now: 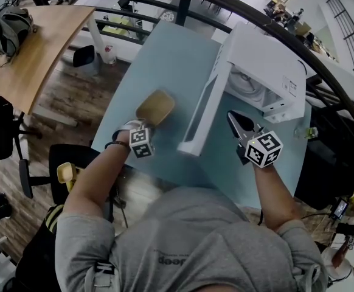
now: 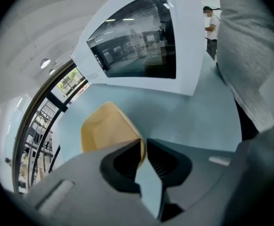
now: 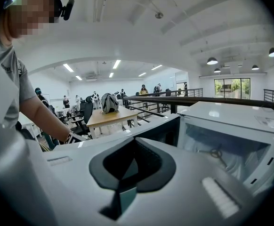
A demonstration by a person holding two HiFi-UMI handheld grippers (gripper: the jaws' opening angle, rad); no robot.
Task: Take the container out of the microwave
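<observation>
While the left gripper (image 2: 144,145) pinches the rim of the tan container (image 2: 106,131), which sits on the table (image 1: 165,59) ahead of its fingers and outside the microwave (image 1: 268,66), the right gripper (image 3: 130,166) has its fingers pressed together on nothing, its tips just beside the open door (image 1: 204,111).

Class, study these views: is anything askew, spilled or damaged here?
Nothing stands out. The microwave has its door open, and the left hand-held gripper pinches the rim of the tan container; no spill shows.

Grey short-sleeved T-shirt (image 1: 189,248), dark wristband (image 1: 117,144) — grey left gripper (image 2: 143,143) and right gripper (image 3: 133,160), black jaws
</observation>
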